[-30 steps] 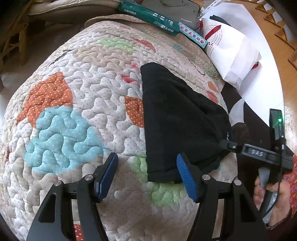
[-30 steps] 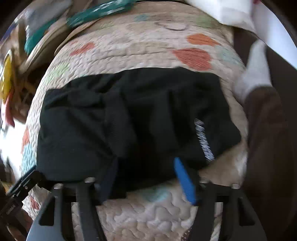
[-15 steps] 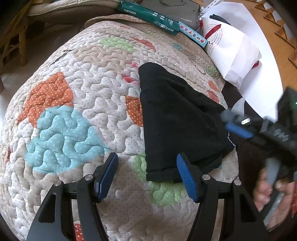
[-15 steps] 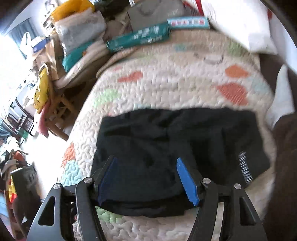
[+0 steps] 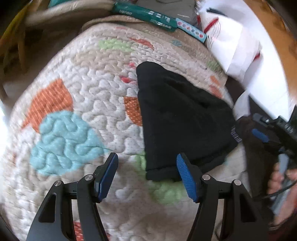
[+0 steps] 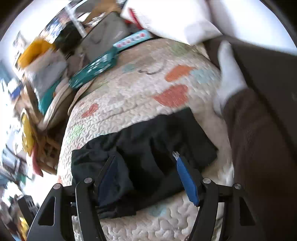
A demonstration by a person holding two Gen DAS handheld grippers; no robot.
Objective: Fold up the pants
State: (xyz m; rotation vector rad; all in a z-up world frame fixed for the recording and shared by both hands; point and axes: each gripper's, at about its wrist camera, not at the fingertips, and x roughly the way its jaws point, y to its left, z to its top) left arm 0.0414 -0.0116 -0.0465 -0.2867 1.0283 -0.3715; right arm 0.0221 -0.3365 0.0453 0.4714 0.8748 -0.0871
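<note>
Folded black pants (image 5: 178,118) on quilt (image 5: 89,96), left tongs (image 5: 147,178) & right tongs (image 6: 146,178) wide, nothing held

A lived-in home room is shown, likely a bedroom or sitting room. A patchwork quilt (image 5: 89,96) with orange, teal and green patches is spread over a soft padded surface. At the far edge, teal boxes (image 5: 144,17), a grey bag (image 6: 105,39) and a white paper bag (image 5: 232,46) are piled. To the far left, cluttered household goods and a yellow item (image 6: 33,52) are seen, blurred.
</note>
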